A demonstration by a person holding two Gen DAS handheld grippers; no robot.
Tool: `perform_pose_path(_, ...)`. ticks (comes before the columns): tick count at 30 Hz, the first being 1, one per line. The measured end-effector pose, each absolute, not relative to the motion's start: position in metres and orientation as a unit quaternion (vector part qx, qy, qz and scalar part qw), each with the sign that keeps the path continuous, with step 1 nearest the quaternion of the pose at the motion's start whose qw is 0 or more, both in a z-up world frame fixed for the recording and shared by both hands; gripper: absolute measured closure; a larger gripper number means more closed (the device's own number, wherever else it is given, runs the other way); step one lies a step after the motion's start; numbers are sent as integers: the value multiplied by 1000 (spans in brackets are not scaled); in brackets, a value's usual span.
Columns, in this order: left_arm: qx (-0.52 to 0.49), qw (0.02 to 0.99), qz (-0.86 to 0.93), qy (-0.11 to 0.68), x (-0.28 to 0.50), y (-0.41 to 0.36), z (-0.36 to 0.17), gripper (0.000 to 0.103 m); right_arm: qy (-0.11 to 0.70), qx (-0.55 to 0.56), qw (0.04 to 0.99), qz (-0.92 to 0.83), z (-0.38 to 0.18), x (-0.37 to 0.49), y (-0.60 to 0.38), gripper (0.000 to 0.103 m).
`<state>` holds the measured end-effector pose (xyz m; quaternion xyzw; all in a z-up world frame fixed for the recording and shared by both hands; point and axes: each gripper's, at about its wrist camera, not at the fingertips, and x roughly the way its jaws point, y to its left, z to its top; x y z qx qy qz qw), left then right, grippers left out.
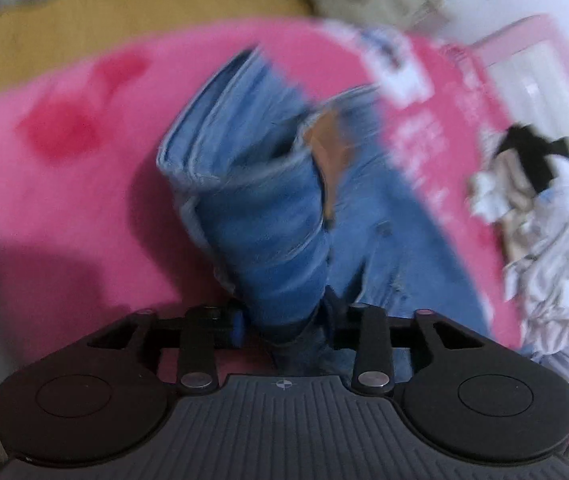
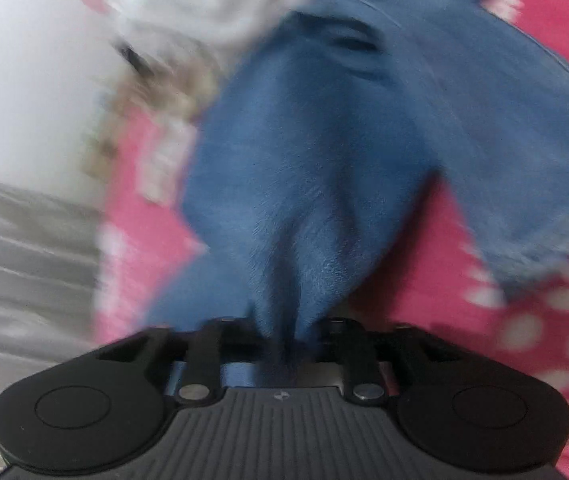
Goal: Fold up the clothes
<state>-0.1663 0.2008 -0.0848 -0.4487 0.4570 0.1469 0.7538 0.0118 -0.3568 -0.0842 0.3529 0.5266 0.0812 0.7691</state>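
Note:
Blue jeans (image 1: pixel 260 184) lie over a pink bedspread (image 1: pixel 64 184), both views blurred by motion. In the left wrist view a doubled-over part of the jeans with a brown waist patch (image 1: pixel 330 140) runs down into my left gripper (image 1: pixel 284 320), which is shut on the denim. In the right wrist view another part of the jeans (image 2: pixel 316 160) is lifted and bunched into a peak that ends in my right gripper (image 2: pixel 284 336), also shut on the cloth. A frayed hem (image 2: pixel 544 256) hangs at the right. The fingertips of both grippers are hidden by the fabric.
A heap of white, black and light clothes (image 1: pixel 540 200) sits at the right of the bed. More pale clothes (image 2: pixel 204 12) lie beyond the jeans in the right wrist view. A grey striped surface (image 2: pixel 24 260) and a white wall (image 2: pixel 24 80) are at the left.

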Motion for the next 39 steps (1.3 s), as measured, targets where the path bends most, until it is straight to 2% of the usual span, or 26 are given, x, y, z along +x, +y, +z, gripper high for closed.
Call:
perform_pose_path(2, -438, 761, 133, 459, -170, 204, -76, 61, 543, 337, 764, 82, -79, 10, -360, 60)
perform_pose_path(5, -386, 795, 110, 454, -178, 200, -48, 59, 544, 256, 782, 163, -32, 1, -341, 47)
perform_pose_path(8, -314, 842, 99, 428, -183, 195, -19, 58, 538, 172, 789, 241, 14, -8, -322, 47)
perform_pose_path(12, -208, 888, 107, 395, -156, 192, -8, 46, 461, 94, 783, 406, 55, 8, -232, 44)
perform_pose_path(15, -155, 892, 101, 413, -128, 191, -20, 46, 424, 45, 766, 481, 48, 34, -148, 43)
perform_pose_path(18, -115, 886, 100, 438, -108, 187, -34, 46, 428, -2, 740, 519, 26, 39, -98, 43)
perform_pose_path(25, -68, 889, 68, 447, -132, 180, -51, 46, 430, -111, 667, 598, -25, 53, 20, 43)
perform_pose_path(26, -69, 889, 64, 448, -135, 181, -51, 46, 429, -126, 655, 608, -32, 55, 37, 46)
perform_pose_path(27, -75, 889, 60, 448, -136, 182, -51, 46, 429, -142, 643, 618, -39, 56, 54, 56)
perform_pose_path(29, -89, 886, 58, 451, -137, 186, -51, 46, 426, -172, 619, 637, -54, 60, 87, 64)
perform_pose_path(32, -107, 882, 62, 454, -136, 190, -52, 46, 393, -166, 634, 645, -43, 51, 72, 81)
perform_pose_path(39, -154, 869, 72, 465, -145, 192, -48, 47, 300, -194, 670, 651, -16, 8, 53, 87)
